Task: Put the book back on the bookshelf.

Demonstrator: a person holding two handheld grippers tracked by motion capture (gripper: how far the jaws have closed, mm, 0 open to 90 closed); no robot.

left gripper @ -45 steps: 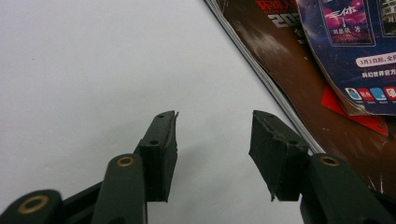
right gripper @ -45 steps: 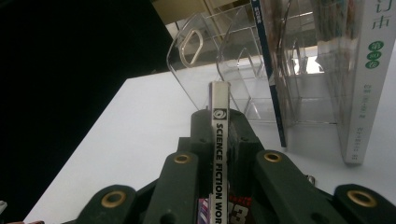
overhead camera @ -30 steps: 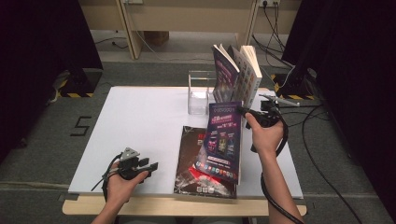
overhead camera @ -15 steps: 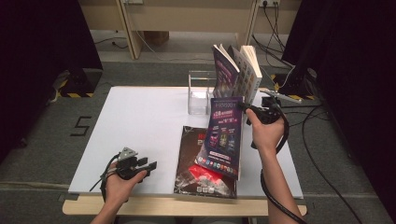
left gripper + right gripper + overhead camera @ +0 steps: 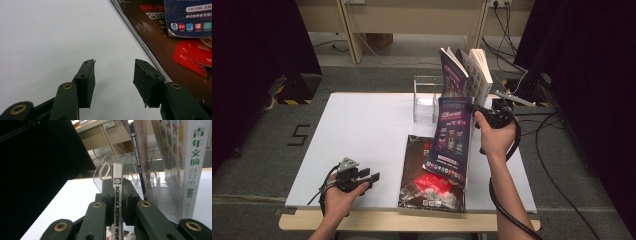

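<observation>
My right gripper (image 5: 479, 111) is shut on the spine of a purple magazine (image 5: 453, 137), which stands almost upright above the table. In the right gripper view the jaws (image 5: 117, 187) clamp the white spine (image 5: 117, 195) between them. Under it a dark magazine (image 5: 427, 190) with red print lies flat at the table's front edge. My left gripper (image 5: 372, 177) rests at the front left, open, with bare table between its fingers (image 5: 115, 67). The dark magazine (image 5: 160, 40) lies to its right, apart from it.
A clear acrylic rack (image 5: 424, 97) stands at the back of the white table (image 5: 362, 130), with upright books (image 5: 467, 72) in its right part. A thick white book (image 5: 192, 157) stands close to the held magazine. Cables trail off the table's right side.
The purple magazine has risen a little and shifted toward the rack in the right gripper. The left gripper has stayed put.
</observation>
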